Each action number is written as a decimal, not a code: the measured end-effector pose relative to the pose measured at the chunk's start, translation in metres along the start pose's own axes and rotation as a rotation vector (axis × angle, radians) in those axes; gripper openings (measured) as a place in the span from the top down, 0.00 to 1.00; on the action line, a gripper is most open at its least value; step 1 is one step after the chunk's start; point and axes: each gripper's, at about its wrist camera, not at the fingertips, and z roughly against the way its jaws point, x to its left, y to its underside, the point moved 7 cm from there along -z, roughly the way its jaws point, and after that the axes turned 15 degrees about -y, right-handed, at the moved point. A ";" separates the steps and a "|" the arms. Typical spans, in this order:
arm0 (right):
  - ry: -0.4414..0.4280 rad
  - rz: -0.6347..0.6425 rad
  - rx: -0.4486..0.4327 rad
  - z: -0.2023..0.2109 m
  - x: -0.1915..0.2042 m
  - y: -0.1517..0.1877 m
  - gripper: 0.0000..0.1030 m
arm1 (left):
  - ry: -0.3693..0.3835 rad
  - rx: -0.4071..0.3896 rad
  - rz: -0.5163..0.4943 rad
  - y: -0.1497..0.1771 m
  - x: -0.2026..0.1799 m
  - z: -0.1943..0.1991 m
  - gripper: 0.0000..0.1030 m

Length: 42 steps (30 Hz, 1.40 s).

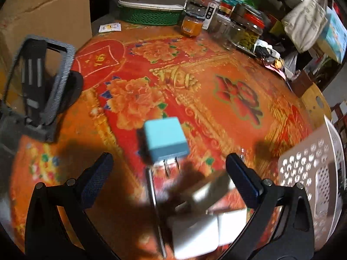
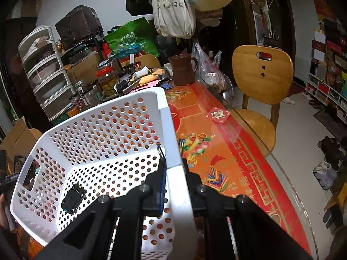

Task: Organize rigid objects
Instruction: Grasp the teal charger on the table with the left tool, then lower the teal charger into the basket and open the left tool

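Chargers were what you were sorting at this moment: a blue plug adapter (image 1: 166, 140) lay on the red-and-gold tablecloth (image 1: 216, 69), prongs toward you, and a white charger (image 1: 195, 236) sat blurred just below it, nearer the camera. Your left gripper (image 1: 169, 171) hung over them with its jaws spread wide and nothing between them; the blue adapter was just ahead of the fingertips, roughly centred. Your right gripper (image 2: 173, 162) was clamped on the rim of the white perforated basket (image 2: 104, 130), one finger inside the wall and one outside, steadying it. A small black object (image 2: 72, 198) already lay on the basket floor, so I judged the sorting under way with at least these two pieces left.

The step in hand looked like the approach for a pick. Your next move called for lowering the left jaws around the blue adapter's body, not its prongs, closing squarely on its flat sides, then carrying it right to the basket, which stood at the right edge of the left view.
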 end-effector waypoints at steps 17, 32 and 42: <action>-0.001 0.001 0.000 0.000 0.002 0.000 0.90 | -0.246 -0.177 -0.088 -0.014 -0.035 0.053 0.60; -0.009 -0.006 -0.001 -0.001 0.002 -0.001 0.90 | -0.056 -0.317 -0.308 0.034 -0.190 0.201 0.59; -0.011 -0.006 0.001 -0.001 0.002 -0.001 0.90 | -0.040 -0.274 -0.414 0.061 -0.242 0.180 0.59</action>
